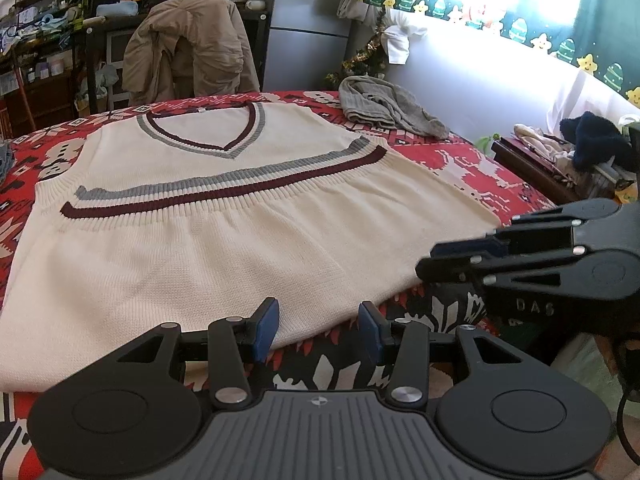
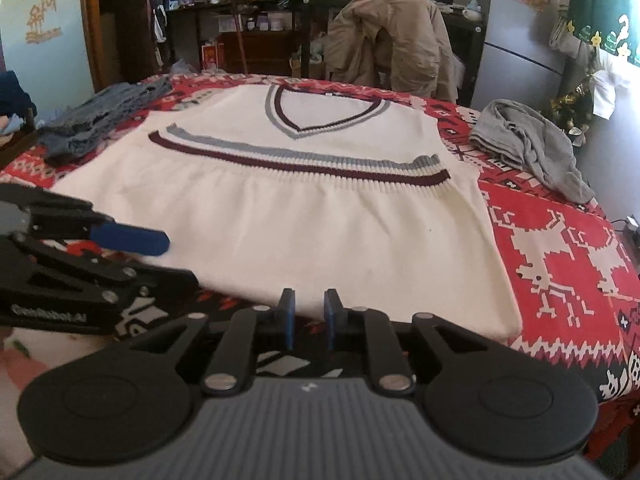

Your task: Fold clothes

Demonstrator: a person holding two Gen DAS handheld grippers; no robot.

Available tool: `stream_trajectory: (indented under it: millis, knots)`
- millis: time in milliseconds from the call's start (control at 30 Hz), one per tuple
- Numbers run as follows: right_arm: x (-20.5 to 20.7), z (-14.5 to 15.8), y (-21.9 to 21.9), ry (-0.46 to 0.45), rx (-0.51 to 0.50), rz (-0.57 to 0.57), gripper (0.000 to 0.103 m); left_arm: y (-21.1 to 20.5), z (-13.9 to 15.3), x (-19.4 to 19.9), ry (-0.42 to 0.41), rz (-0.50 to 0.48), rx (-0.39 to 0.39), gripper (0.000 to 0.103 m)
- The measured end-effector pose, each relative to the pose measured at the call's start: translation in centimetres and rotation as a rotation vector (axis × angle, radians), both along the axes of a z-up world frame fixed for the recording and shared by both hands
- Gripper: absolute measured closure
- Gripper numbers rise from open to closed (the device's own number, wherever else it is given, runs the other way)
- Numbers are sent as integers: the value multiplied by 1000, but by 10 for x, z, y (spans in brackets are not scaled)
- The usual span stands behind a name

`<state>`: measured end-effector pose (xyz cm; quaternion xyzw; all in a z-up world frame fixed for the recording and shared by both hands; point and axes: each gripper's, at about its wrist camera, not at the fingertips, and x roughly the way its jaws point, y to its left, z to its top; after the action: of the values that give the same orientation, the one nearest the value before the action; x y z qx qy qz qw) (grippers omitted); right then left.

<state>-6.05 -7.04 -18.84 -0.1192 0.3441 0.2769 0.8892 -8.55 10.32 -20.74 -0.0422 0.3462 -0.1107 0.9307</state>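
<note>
A cream knit vest point(image 1: 224, 248) with maroon and grey stripes lies flat on the red patterned tablecloth point(image 1: 460, 168), its hem folded up to just below the V-neck. My left gripper point(image 1: 318, 328) is open at the vest's near fold edge, and no cloth is pinched between the blue pads. In the right wrist view the vest point(image 2: 320, 220) fills the middle. There my right gripper point(image 2: 309, 320) stands at the near edge with a narrow gap between its pads and nothing in it. Each gripper shows in the other's view: the right gripper point(image 1: 428, 266), the left gripper point(image 2: 160, 256).
A crumpled grey garment point(image 2: 528, 148) lies at the table's far right. A blue-grey knit piece point(image 2: 104, 116) lies at the far left. A beige jacket point(image 2: 392, 40) hangs over a chair behind the table. A box of clothes point(image 1: 560, 156) stands off the right edge.
</note>
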Motion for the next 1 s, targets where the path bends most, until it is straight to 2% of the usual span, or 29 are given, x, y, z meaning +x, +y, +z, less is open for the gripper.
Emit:
stream_trajectory:
  millis: [367,500,633,833,967,1000]
  knots:
    - [-3,-4,17,1,-30,54,85,3,0,1,2,8,-19,60]
    - [-4,2,20,-22,-26,66,85,2,2,1,4,45,12,74]
    - [2,2,31,-23,-1,79,84,13,4,1,12,120,-13,84]
    - [0,-6,42,34,26,117,84,29,5,-1,31,189,-65,91]
    - [0,0,43,36,57,109,84,28,9,3,15,210,-40,95]
    - [1,2,44,33,70,102,84,27,8,4,18,212,-25,98]
